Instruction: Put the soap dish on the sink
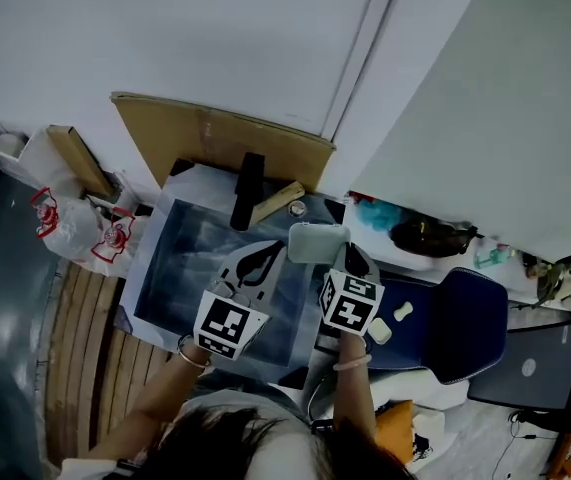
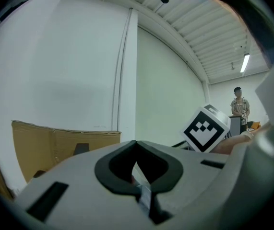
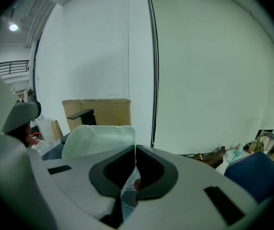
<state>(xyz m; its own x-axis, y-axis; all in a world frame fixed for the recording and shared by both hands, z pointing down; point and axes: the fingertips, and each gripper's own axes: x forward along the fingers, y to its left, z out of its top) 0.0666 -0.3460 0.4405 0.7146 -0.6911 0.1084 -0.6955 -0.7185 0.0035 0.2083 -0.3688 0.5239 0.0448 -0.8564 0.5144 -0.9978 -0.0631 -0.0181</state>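
Note:
A pale green translucent soap dish (image 1: 316,242) hangs over the right rim of the steel sink (image 1: 170,273). My right gripper (image 1: 350,261) is shut on its right edge. In the right gripper view the soap dish (image 3: 97,137) stands tilted up to the left of the right gripper (image 3: 135,148), its edge pinched between the jaws. My left gripper (image 1: 258,262) hovers over the sink basin, shut and empty. The left gripper (image 2: 136,143) view shows its jaws meeting at the tip, with the right gripper's marker cube (image 2: 207,128) beside it.
A black faucet (image 1: 247,190) stands at the sink's back, with a cardboard sheet (image 1: 215,134) against the wall behind it. White plastic bags (image 1: 77,230) lie at the left. A blue chair (image 1: 470,320) with small white pieces (image 1: 402,313) is at the right, next to a laptop (image 1: 533,364).

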